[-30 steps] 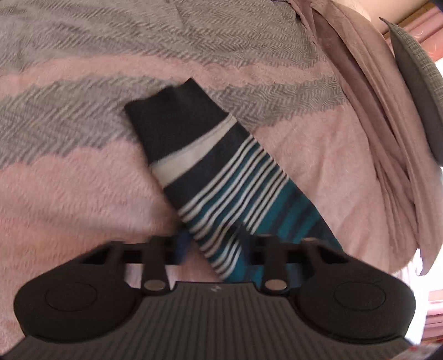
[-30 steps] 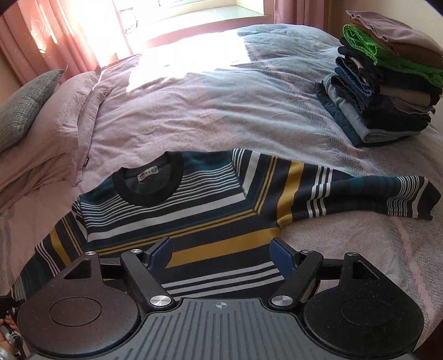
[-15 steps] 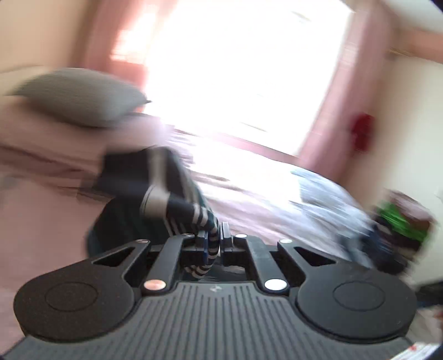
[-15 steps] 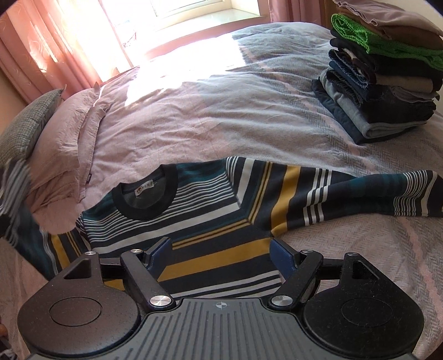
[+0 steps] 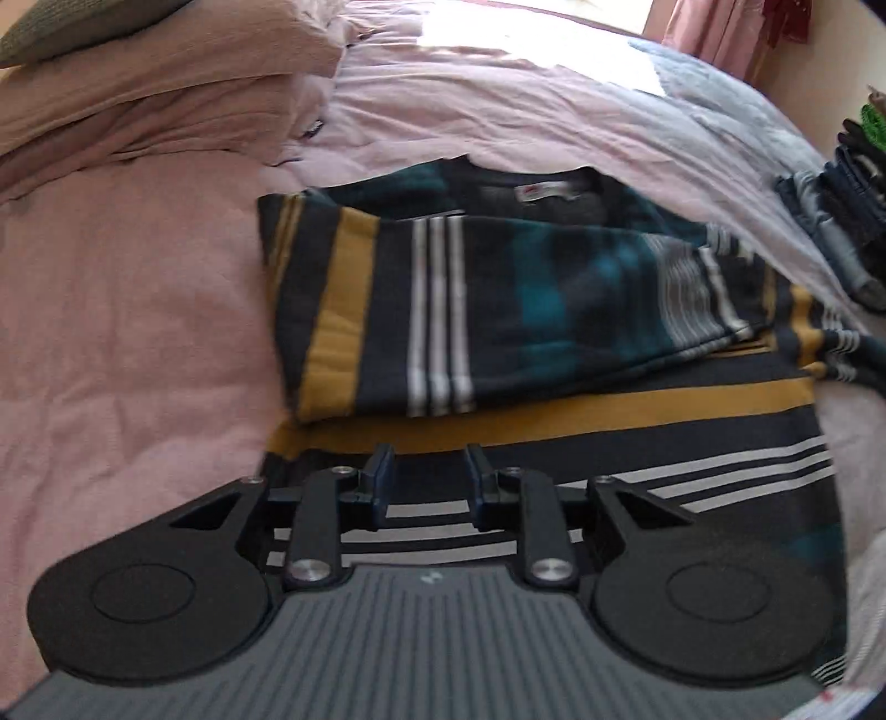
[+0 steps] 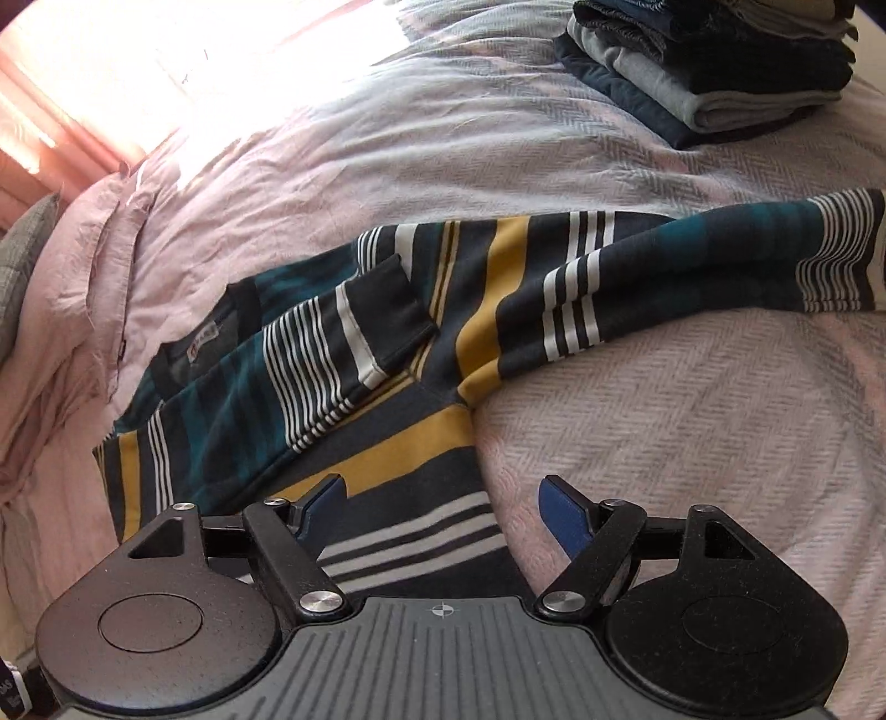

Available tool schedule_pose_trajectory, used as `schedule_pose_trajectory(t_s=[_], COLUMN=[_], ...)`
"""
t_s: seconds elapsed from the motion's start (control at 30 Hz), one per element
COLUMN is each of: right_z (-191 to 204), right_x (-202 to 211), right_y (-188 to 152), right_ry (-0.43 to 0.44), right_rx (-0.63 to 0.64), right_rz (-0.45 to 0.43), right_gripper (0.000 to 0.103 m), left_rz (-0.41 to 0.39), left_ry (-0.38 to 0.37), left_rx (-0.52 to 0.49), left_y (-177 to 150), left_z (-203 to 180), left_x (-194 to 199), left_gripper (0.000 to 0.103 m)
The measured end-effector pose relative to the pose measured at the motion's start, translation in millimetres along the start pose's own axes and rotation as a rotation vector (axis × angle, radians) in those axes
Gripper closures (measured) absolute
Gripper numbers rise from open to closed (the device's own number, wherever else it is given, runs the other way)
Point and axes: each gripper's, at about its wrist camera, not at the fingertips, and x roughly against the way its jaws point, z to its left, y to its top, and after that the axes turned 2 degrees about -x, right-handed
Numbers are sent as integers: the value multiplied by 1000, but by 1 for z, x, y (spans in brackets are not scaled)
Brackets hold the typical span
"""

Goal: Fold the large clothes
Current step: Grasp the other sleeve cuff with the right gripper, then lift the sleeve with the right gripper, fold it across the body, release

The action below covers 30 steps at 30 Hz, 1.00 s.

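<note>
A striped sweater (image 6: 387,443) in navy, teal, mustard and white lies flat on the pink bedspread (image 6: 692,443). One sleeve (image 5: 498,310) is folded across the chest, its cuff (image 6: 382,315) lying near the collar. The other sleeve (image 6: 692,266) stretches out to the right. My left gripper (image 5: 426,471) hovers over the sweater's lower body, jaws slightly apart and holding nothing. My right gripper (image 6: 443,498) stands wide open above the sweater's side edge, also holding nothing.
A stack of folded clothes (image 6: 720,72) sits at the far right of the bed, also visible as folded clothes (image 5: 836,221) in the left wrist view. Rumpled pink bedding (image 5: 166,99) and a grey pillow (image 5: 50,27) lie at the head of the bed.
My left gripper carried the left sleeve up and over, laid it across the chest and let go. The right gripper moved closer and lower over the sweater.
</note>
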Motion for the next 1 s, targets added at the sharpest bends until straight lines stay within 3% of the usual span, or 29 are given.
schedule_pose_trajectory(t_s=[0.07,0.13,0.27,0.4,0.5,0.57,0.6,0.63,0.73,0.9,1.0], right_z=[-4,-5,-4,-3,-9,-15,-17,-19,-18,-11,-11], right_x=[-10,-21,-56,-105,-134,-145,-148,-151,-145,-109,-121], right_y=[8,19,38,46,45,45,45,46,43,19,6], right_ry=[52,132,266,267,221,216,219,227,223,182,111], right_rx=[-16,-38,-142,-228,-289,-344,-361,-369,-327,-251,-220], right_rz=[-32,-77,-122,-82,-47,-51,-54,-56,-91,-142,-104], right_gripper=[30,45,54,59,64,69,77,98,100,101,101], left_rz=[0,-11,-25,-26,-45,-64,-73,-73,-76,-58,-21], left_ry=[63,122,188,225,234,232,228,212,175,71,53], left_rx=[-77,-213,-460,-621,-749,-805,-823,-832,-760,-356,-305], left_y=[0,1,-4,-14,-26,-30,-31,-30,-23,6,9], left_z=[7,3,-5,-4,-5,-6,-6,-6,1,45,48], left_x=[-4,-12,-36,-56,-65,-69,-72,-74,-74,-60,-62], left_gripper=[78,74,71,71,69,72,75,85,94,94,94])
